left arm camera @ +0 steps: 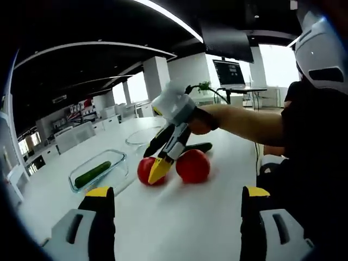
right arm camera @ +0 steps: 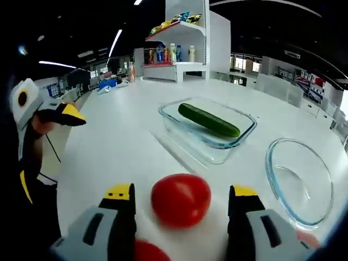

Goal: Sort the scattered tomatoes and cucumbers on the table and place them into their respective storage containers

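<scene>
**Right claw straddles a tomato beside the glass containers**

While the right claw point(right arm camera: 180, 209) hangs low over the white tabletop point(right arm camera: 119, 141), its jaws stand spread with a red tomato point(right arm camera: 180, 199) sitting between the yellow tips, not visibly pinched. A second tomato point(right arm camera: 147, 253) lies just beneath it at the lower edge of the right gripper view. Ahead, a rectangular glass container point(right arm camera: 209, 145) holds one cucumber point(right arm camera: 209, 120) lying lengthwise; to its right stands a round glass bowl point(right arm camera: 300, 182). The left claw point(right arm camera: 70, 115) shows at the left edge of that view, held in a hand.

From the left gripper view, the left claw point(left arm camera: 176, 206) is spread wide above bare tabletop, holding nothing. Across from it the right claw point(left arm camera: 163, 157) points down at two tomatoes point(left arm camera: 192, 165) lying side by side, with another cucumber point(left arm camera: 200, 147) on the tabletop just behind them. The rectangular container sits to the left, well apart from the left claw.
</scene>
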